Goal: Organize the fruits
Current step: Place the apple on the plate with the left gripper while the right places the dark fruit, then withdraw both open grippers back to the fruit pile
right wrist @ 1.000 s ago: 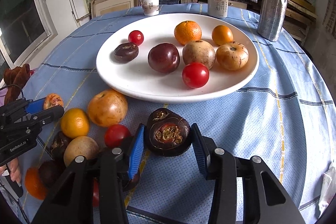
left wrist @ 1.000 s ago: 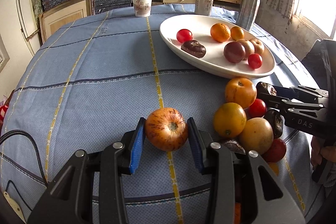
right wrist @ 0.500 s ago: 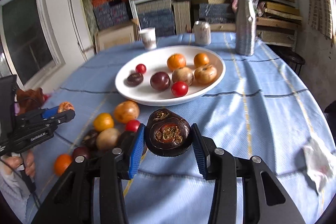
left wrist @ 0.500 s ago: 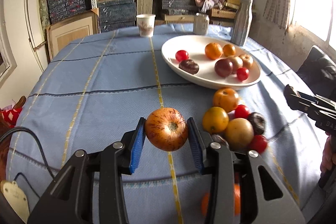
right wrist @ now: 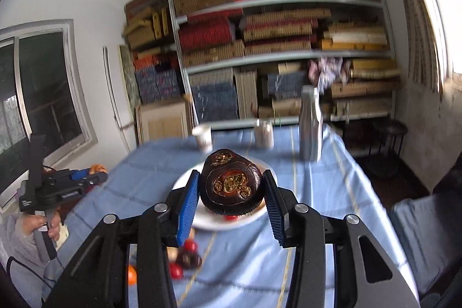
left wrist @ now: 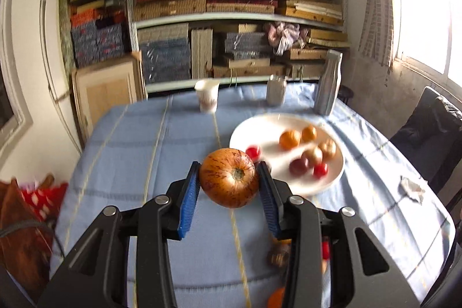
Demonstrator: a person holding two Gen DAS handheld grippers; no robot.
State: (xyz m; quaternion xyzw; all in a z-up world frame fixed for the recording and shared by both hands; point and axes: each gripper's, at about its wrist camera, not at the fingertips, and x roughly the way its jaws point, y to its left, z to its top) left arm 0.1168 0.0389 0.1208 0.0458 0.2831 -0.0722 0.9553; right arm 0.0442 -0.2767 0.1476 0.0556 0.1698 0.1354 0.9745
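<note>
My left gripper (left wrist: 229, 184) is shut on a speckled orange-red apple (left wrist: 229, 181), held high above the blue tablecloth. Ahead and to the right lies the white oval plate (left wrist: 248, 129) with oranges, dark plums and red tomatoes on it. My right gripper (right wrist: 231, 192) is shut on a dark brown, cracked fruit (right wrist: 232, 185), raised above the same plate (right wrist: 184, 181). Loose fruits (right wrist: 184, 257) lie on the cloth below the right gripper's left finger. In the right wrist view the left gripper (right wrist: 86, 179) shows at far left, held by a hand.
A paper cup (left wrist: 207, 98), a can (left wrist: 276, 90) and a metal bottle (left wrist: 329, 84) stand along the table's far edge. Shelves stacked with boxes fill the back wall. A crumpled tissue (left wrist: 411, 188) lies near the right table edge. A dark chair (left wrist: 433, 140) stands at right.
Both grippers have risen well above the table with their fruits still held, and both views have tilted up toward the shelves. The plate and loose fruits now look smaller and lower.
</note>
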